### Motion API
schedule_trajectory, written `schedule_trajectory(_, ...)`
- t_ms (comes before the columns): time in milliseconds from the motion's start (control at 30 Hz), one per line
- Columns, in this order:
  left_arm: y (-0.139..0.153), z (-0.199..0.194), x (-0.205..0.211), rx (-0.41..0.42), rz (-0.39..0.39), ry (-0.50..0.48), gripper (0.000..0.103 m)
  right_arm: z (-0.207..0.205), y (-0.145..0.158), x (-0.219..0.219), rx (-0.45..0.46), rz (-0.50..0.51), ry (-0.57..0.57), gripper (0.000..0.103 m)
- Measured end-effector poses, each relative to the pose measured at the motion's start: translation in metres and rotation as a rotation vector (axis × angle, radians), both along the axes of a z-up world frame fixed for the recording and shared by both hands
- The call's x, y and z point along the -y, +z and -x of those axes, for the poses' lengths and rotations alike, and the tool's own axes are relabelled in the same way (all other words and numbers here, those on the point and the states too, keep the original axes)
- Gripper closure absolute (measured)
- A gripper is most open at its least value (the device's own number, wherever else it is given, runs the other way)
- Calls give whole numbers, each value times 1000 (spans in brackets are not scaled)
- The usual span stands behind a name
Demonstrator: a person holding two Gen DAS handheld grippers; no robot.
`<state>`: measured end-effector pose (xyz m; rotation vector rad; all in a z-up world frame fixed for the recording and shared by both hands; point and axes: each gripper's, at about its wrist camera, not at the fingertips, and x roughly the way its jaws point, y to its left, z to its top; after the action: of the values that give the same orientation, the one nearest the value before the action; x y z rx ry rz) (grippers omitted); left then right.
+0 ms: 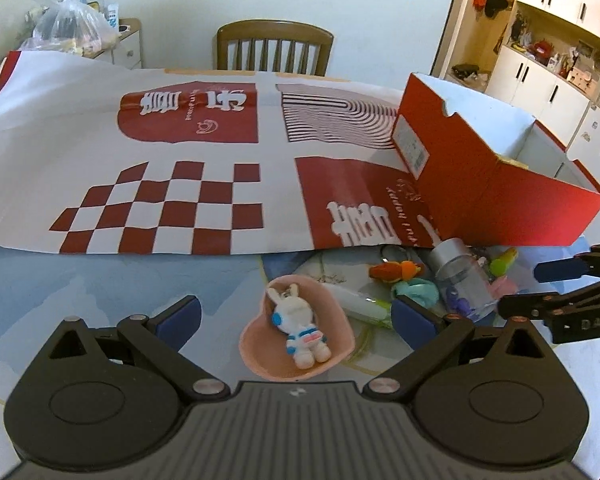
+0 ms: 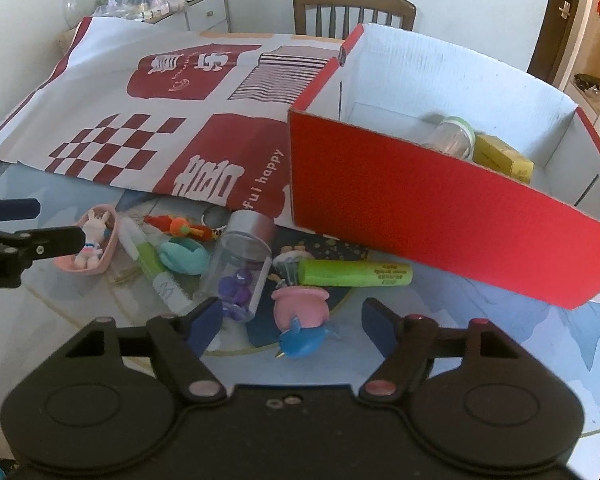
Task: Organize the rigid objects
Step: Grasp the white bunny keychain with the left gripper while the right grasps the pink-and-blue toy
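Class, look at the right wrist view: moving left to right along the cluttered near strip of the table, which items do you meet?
Pink heart dish with rabbit figure → teal toy → clear jar → pink pot toy → green tube.

The left gripper (image 1: 296, 320) hangs low over the table with its blue-padded fingers (image 1: 180, 314) spread wide, holding nothing. The right gripper (image 2: 292, 326) sits just beside it, level and pointing forward, its jaws likewise wide apart and empty.
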<state>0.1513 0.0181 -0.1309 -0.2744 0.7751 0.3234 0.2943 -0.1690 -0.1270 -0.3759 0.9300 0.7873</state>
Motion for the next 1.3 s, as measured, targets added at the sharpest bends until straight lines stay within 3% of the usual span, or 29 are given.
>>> schedule_trajectory(33, 0, -1, 1, 0, -4, -1, 7, -1, 0, 0, -2, 0, 1, 29)
schedule_trajectory(100, -1, -3, 3, -10, -6, -3, 27, -4, -2, -2, -9, 0, 8, 31)
schedule_trajectory(400, -10, -12, 6, -96, -11, 21, 59, -8, -7, -6, -19, 8, 34, 36)
schedule_trajectory(700, -19, -22, 7, -171, -1, 34, 68, -12, -12, -7, -28, 24, 45, 46)
schedule_trajectory(900, -22, -26, 3, -178, 24, 45, 70, -12, -16, -8, -30, 34, 49, 52)
schedule_trajectory(1133, -22, -28, 0, -171, 39, 39, 77, -12, -20, -9, -29, 41, 34, 69)
schedule_trajectory(1300, -20, -25, -4, -159, 56, 39, 79, -12, -16, -4, -46, 11, 14, 70)
